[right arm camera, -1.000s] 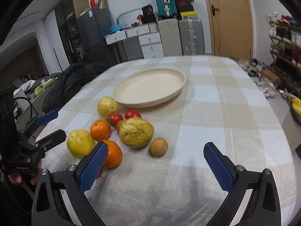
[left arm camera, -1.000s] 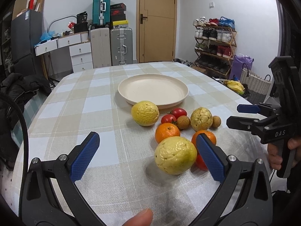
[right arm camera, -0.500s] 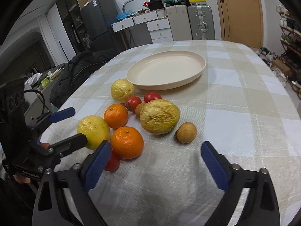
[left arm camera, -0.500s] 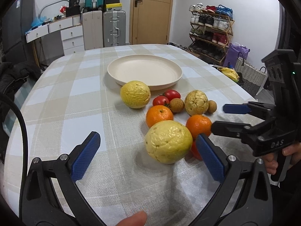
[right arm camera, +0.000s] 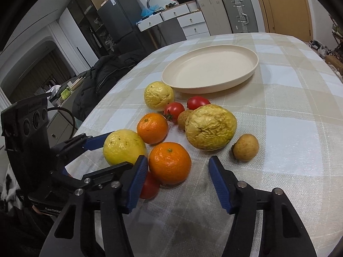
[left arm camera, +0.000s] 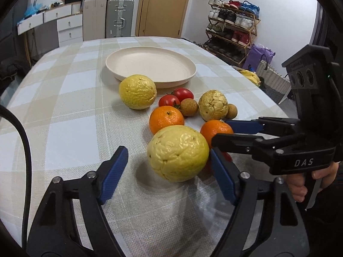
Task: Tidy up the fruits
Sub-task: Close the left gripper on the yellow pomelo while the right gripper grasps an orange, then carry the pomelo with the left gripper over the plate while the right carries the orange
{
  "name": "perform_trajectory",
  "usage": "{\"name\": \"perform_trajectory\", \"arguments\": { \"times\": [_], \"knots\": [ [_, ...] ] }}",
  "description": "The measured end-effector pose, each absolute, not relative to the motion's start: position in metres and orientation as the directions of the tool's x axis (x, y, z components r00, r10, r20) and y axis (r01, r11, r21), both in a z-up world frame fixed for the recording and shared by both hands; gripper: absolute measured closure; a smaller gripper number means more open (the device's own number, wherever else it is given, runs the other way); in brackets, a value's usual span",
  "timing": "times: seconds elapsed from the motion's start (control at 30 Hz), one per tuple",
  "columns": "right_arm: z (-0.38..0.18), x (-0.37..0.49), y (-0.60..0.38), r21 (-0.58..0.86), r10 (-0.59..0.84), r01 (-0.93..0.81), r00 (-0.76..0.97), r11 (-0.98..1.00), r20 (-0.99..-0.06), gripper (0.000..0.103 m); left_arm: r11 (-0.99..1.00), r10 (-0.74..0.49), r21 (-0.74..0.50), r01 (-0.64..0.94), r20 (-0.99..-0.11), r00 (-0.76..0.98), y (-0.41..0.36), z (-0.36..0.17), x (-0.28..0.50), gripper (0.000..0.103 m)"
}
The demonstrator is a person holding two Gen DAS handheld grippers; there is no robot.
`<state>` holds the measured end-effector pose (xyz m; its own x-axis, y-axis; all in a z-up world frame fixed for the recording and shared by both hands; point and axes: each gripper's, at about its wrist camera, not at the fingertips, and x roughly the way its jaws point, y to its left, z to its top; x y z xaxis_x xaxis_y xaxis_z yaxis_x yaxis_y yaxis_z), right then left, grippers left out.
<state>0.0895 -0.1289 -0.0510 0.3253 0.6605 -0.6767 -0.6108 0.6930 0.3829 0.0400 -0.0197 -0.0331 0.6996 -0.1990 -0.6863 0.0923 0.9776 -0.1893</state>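
My left gripper (left arm camera: pixel 167 173) had just been closing its fingers, half-wide, around the wrinkled yellow fruit (left arm camera: pixel 178 153), not yet pressing. My right gripper (right arm camera: pixel 178 180) had just been narrowing around the smooth round orange (right arm camera: pixel 169 162), also ungripped. The empty cream plate (left arm camera: pixel 150 66) waited at twelve o'clock on the checked surface (left arm camera: pixel 70 111).
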Motion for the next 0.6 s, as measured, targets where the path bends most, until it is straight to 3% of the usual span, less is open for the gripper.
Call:
{"name": "perform_trajectory", "arguments": {
  "times": [0.13, 0.6],
  "knots": [
    [-0.052, 0.089, -0.13, 0.427, 0.69, -0.61, 0.29, 0.667, -0.663, 0.058, 0.965, -0.253, -0.233, 0.124, -0.682, 0.687, -0.021, -0.033, 0.043, 0.048],
    [-0.046, 0.078, -0.131, 0.372, 0.684, -0.641, 0.343, 0.672, -0.644, 0.061, 0.973, -0.213, -0.21, 0.098, -0.641, 0.737, -0.015, -0.019, 0.029, 0.049]
  ]
}}
